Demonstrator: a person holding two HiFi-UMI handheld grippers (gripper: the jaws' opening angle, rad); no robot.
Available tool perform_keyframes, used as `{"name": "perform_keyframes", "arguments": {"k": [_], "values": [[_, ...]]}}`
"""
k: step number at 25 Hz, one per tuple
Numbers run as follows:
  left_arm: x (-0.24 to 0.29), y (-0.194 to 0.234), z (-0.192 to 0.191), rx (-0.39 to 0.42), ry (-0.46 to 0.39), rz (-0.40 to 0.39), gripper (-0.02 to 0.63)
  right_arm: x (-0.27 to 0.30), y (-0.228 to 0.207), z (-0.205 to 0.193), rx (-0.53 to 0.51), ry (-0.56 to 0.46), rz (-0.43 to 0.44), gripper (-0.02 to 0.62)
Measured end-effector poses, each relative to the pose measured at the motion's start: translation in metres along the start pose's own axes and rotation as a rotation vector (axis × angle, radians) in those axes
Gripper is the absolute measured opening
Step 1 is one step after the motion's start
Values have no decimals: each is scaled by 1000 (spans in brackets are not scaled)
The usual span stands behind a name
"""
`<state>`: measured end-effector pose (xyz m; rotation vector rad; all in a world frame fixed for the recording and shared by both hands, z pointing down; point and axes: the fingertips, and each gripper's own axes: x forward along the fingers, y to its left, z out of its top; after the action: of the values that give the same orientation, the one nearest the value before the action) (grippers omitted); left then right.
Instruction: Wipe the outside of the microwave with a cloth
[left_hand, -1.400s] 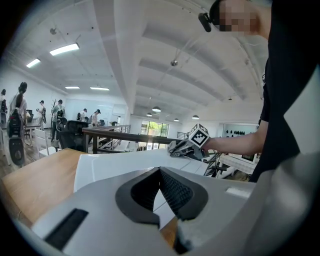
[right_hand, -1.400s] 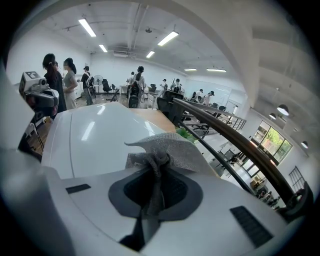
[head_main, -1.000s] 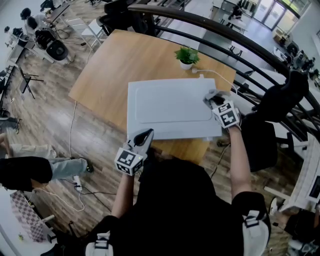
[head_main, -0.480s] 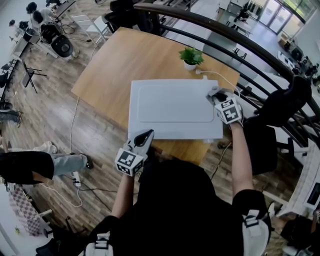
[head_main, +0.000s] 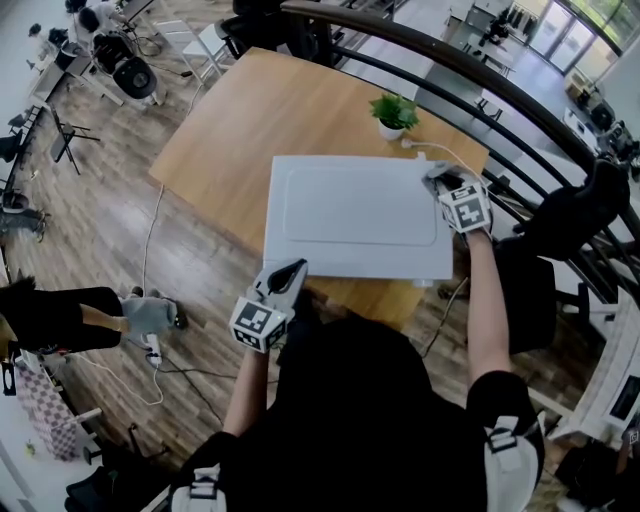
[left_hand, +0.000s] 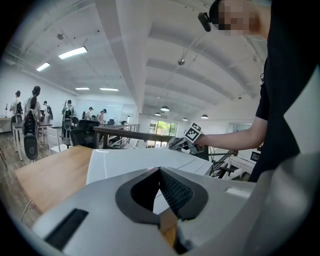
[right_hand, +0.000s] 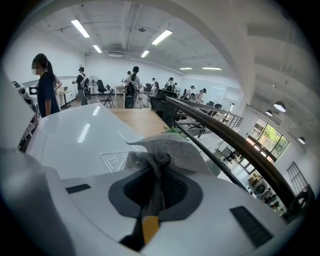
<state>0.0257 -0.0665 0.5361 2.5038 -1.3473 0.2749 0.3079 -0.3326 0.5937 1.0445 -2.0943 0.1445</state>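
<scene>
Pinching grey cloth (right_hand: 167, 150) tight between jaws, right gripper (head_main: 440, 185) holds it on microwave (head_main: 350, 215) top just beneath, placed for wiping stroke; left gripper (head_main: 288, 272), jaws together and empty, hovers off microwave's near edge, clear of path.

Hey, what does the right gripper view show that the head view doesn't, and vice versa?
Only the right gripper view: the right gripper with jaws shut on the grey cloth, and a wave emblem on the microwave top. Only the head view: the left gripper by the microwave's near edge, and the whole wooden table. Both: the white microwave top and the dark railing.
</scene>
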Motion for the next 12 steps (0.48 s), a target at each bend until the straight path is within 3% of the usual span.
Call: {"name": "perform_keyframes", "arguments": {"k": [12], "values": [[-15, 27, 1, -15, -8, 10, 0, 8, 8, 18, -34, 16, -48, 17]]}}
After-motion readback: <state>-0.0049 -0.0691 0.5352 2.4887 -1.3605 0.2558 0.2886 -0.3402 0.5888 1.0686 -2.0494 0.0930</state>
